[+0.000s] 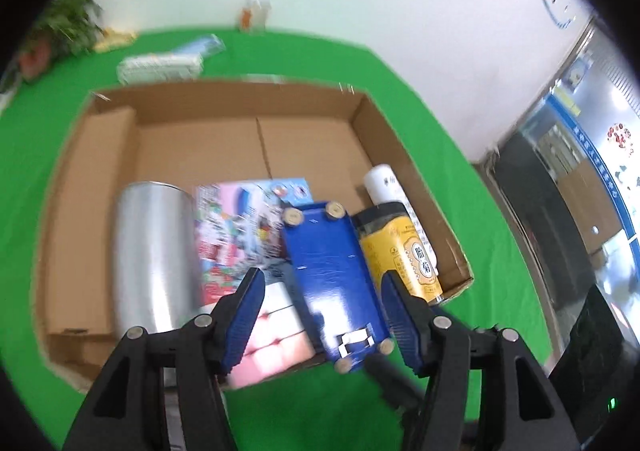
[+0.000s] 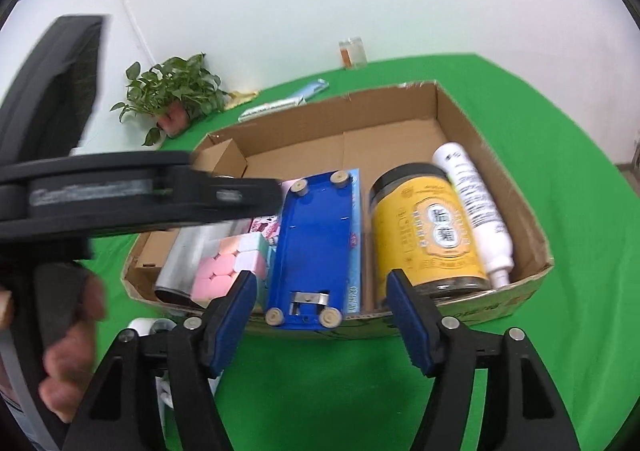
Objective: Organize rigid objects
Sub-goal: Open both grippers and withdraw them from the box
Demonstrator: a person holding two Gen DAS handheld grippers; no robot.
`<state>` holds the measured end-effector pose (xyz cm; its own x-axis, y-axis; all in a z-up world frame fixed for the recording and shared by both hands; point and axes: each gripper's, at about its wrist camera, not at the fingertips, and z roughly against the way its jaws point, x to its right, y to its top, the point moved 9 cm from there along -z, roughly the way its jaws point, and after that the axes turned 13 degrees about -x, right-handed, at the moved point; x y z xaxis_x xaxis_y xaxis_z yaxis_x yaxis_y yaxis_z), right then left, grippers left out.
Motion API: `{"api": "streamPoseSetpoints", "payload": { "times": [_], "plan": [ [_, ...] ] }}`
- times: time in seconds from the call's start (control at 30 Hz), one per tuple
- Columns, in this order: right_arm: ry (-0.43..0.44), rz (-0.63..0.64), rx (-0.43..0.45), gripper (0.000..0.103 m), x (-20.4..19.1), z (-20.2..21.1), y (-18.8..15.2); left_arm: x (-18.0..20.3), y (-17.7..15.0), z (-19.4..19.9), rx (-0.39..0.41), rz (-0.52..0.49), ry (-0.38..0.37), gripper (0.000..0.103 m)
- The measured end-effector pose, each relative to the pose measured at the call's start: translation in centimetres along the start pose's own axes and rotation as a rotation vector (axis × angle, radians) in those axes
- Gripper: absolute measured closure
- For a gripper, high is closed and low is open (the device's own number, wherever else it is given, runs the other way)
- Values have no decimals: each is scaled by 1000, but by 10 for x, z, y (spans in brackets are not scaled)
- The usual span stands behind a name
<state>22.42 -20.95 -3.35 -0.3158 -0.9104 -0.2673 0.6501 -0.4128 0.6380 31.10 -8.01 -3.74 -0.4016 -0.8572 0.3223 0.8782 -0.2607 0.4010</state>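
Our right claw (image 2: 320,315) stands open at the near edge of the cardboard box (image 2: 496,139), its blue pads apart and pressing on nothing. Just beyond it the blue stapler (image 2: 316,243) lies upside down in the box, its round feet up, free of both pads. Our left claw (image 1: 322,325) is open too; in its own view the stapler shows between the pads, but we see no contact, though this view is blurred, so we say it with care.

To the right of the stapler lie the yellow jar (image 2: 428,235) and, against the right wall, the white bottle (image 2: 472,207). To the left are the pastel cube (image 2: 228,267), the colourful flat packet (image 1: 244,227) and the silver can (image 1: 156,255).

So we judge most of the work done: six things are already in the box, in the near half. On the green table (image 2: 560,131) behind the box two flat packets (image 2: 280,101) and a small glass jar (image 2: 353,53) remain, perhaps still to be placed.
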Motion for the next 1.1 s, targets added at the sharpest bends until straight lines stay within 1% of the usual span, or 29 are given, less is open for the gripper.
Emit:
{"api": "streamPoseSetpoints", "payload": {
  "times": [0.03, 0.1, 0.17, 0.23, 0.27, 0.3, 0.33, 0.4, 0.47, 0.5, 0.57, 0.63, 0.67, 0.73, 0.8, 0.87, 0.97, 1.0, 1.03, 1.07, 1.1],
  "plan": [
    [-24, 17, 17, 24, 1, 2, -2, -3, -6, 11, 45, 1, 19, 43],
    [-77, 46, 45, 12, 3, 7, -10, -14, -16, 29, 119, 10, 70, 40],
    [-101, 64, 52, 6, 2, 9, -19, -25, -26, 53, 225, 31, 167, 21],
    [-125, 93, 65, 3, -3, 14, -29, -35, -43, 75, 351, 41, 253, 19],
    [-135, 108, 75, 2, -5, 16, -33, -39, -50, 83, 396, 39, 288, 19],
    [-145, 122, 84, 1, -8, 18, -37, -41, -60, 89, 423, 35, 323, 19],
    [-151, 132, 90, 1, -11, 19, -38, -44, -69, 94, 429, 29, 356, 18],
    [-151, 155, 99, 1, -20, 26, -43, -51, -83, 95, 411, 38, 376, 18],
    [-151, 183, 106, 1, -29, 30, -47, -62, -96, 93, 376, 54, 360, 18],
    [-150, 201, 109, 1, -35, 33, -51, -71, -103, 91, 346, 65, 351, 18],
    [-131, 220, 107, 1, -43, 37, -57, -86, -117, 87, 300, 91, 330, 18],
    [-95, 235, 96, 1, -50, 40, -65, -103, -130, 75, 216, 129, 293, 18],
    [-76, 243, 88, 1, -53, 41, -70, -106, -136, 67, 178, 143, 257, 18],
    [-31, 266, 70, 1, -60, 41, -81, -110, -144, 52, 130, 160, 171, 18],
    [20, 279, 34, 1, -66, 37, -96, -113, -144, 40, 101, 177, 139, 18],
    [57, 284, -6, 1, -69, 33, -108, -114, -143, 27, 70, 183, 141, 18],
    [92, 292, -49, 1, -71, 28, -123, -104, -138, 10, 25, 159, 76, 19],
    [98, 292, -49, 1, -70, 29, -126, -101, -136, 6, 18, 150, 79, 19],
    [92, 290, -40, 1, -68, 31, -126, -97, -135, 2, 15, 135, 106, 18],
    [75, 285, -19, 3, -64, 34, -124, -93, -133, 1, 13, 115, 109, 18],
    [66, 279, -3, 5, -59, 37, -119, -88, -132, -1, 8, 95, 97, 18]
  ]
}}
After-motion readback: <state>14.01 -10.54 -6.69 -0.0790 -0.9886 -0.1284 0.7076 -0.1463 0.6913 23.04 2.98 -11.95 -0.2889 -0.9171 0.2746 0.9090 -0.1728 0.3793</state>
